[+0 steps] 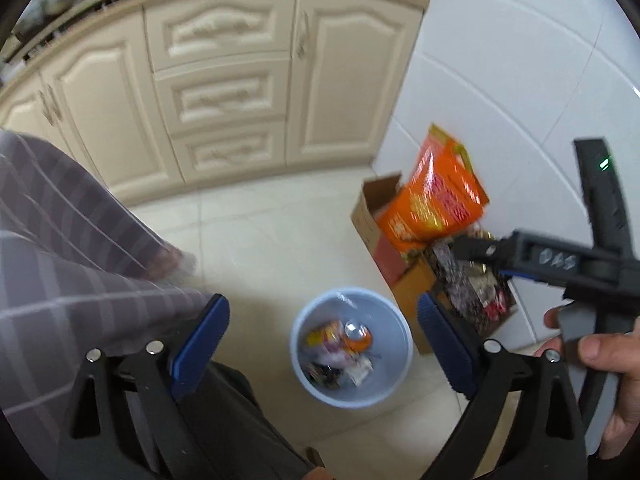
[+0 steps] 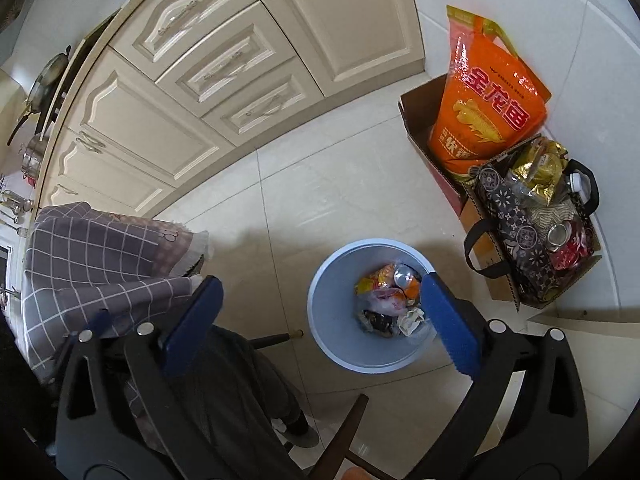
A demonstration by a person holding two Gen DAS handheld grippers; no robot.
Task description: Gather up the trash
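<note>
- Hanging over the floor, the left gripper [image 1: 322, 344] is spread wide and holds nothing.
- The right gripper [image 2: 320, 320] is wide and empty too.
- Just below sits one blue bin [image 2: 320, 320], with trash [image 2: 390, 300] inside: one can, some wrappers.
- I think the drop is done; next, find more trash.
- Farther off stand two boxes, one orange bag [image 2: 486, 108] and one dark bag [image 2: 528, 236].

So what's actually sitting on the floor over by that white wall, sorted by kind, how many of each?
Bins: 1, the pale blue bin with trash inside.
Cardboard boxes: 2, one holding the orange sack, one under the tote.
Sacks: 1, the orange sack.
Tote bags: 1, the patterned tote.
Total: 5.
</note>
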